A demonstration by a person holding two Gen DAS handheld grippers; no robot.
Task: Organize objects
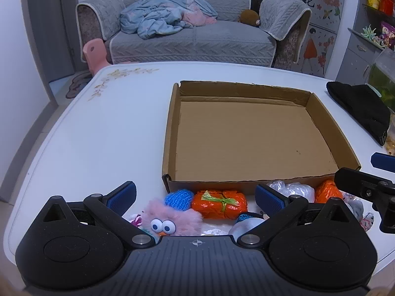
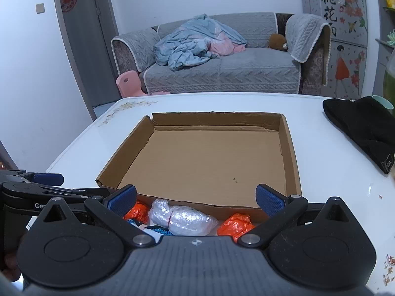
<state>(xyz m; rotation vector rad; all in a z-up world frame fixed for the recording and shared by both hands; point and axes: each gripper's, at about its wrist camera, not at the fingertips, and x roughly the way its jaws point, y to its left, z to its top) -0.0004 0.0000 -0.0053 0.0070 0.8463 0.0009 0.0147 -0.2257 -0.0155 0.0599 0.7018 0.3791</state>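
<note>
I see the white table (image 1: 86, 135) filling mid-frame, bare at the left out to its curved edge. The shallow cardboard box (image 1: 170, 133) sits centre-right, its floor bare. My left gripper (image 1: 195, 197) stands wide at the bottom over a pink fuzzy toy (image 1: 177, 219) and an orange bundle (image 1: 219, 203) lying against the box's near wall. My right gripper (image 2: 196, 197) is spread wide too, over a clear wrapped bundle (image 2: 182, 218). My grippers' bodies hide the lower parts of these items.

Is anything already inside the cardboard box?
No, the cardboard box shows only its bare brown floor, while the orange packets and the pink fluffy toy lie on the table in front of it.
</note>
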